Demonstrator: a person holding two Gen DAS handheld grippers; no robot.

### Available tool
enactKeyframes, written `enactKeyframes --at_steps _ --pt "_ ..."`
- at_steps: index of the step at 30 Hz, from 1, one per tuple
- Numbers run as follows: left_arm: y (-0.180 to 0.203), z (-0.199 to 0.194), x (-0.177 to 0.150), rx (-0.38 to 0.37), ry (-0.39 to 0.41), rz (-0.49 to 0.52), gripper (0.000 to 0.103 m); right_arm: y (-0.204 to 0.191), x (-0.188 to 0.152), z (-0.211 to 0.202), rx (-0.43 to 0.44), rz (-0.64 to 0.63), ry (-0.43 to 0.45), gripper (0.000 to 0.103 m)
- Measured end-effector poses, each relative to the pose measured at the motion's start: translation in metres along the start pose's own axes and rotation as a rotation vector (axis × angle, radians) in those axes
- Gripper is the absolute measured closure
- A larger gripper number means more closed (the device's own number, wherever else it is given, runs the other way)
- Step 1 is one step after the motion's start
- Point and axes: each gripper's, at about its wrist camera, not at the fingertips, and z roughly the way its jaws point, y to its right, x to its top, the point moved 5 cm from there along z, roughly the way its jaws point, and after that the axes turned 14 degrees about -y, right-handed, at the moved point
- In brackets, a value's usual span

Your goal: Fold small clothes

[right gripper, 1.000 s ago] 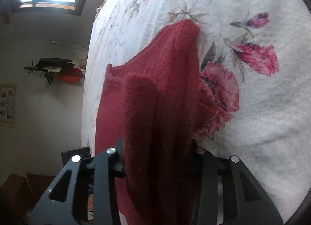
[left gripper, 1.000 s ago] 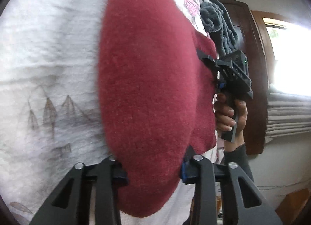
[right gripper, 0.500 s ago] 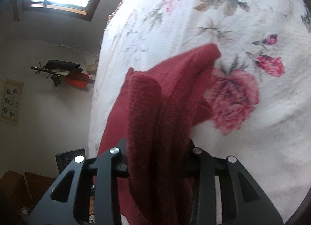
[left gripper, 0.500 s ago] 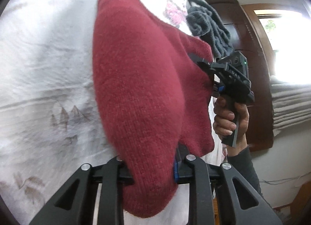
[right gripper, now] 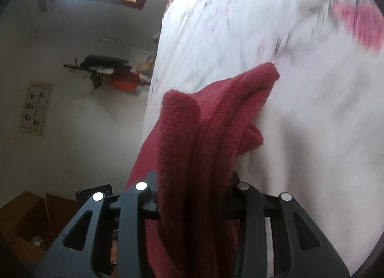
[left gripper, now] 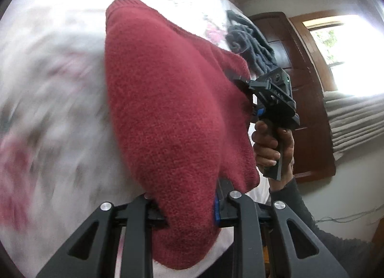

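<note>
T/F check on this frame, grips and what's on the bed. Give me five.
1. Both grippers are shut on the red sweater. True: left gripper and right gripper each pinch its fabric.
2. The sweater lies flat on the bedspread. False: it is bunched and held up between the grippers.
3. A grey garment lies on the bed beyond the sweater. True.
4. The bedspread is plain blue. False: white with a pink floral print.
5. The hand on the right gripper's handle wears a glove. False: bare hand, dark sleeve.
</note>
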Motion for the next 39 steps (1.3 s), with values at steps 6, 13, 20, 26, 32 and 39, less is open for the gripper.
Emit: enactKeyframes --at_steps 6,13,20,26,32,39 --pt "-0.06 0.016 -0.056 -0.013 -0.016 -0.128 0.079 0.029 -0.037 0.052 -0.031 0.067 -0.099 0.07" --pt "-0.094 0.041 -0.06 0.037 -0.03 -0.209 0.051 0.042 -0.035 0.021 -0.08 0.102 -0.058 0.051" --pt "-0.047 -0.041 -0.087 0.351 0.209 -0.064 0.035 -0.001 -0.07 -0.018 -0.199 -0.012 0.065 0.05" --pt "-0.015 0.019 -0.072 0.198 0.089 0.054 0.038 -0.004 -0.057 0.011 -0.292 -0.035 0.08 0.096" --pt "-0.021 0.052 -0.057 0.185 -0.026 0.023 0.039 0.028 -0.048 0.022 -0.368 0.008 0.051 0.091" --pt "-0.008 -0.016 0.023 0.169 0.135 0.093 0.039 -0.02 -0.054 0.001 -0.35 -0.138 0.103 0.079"
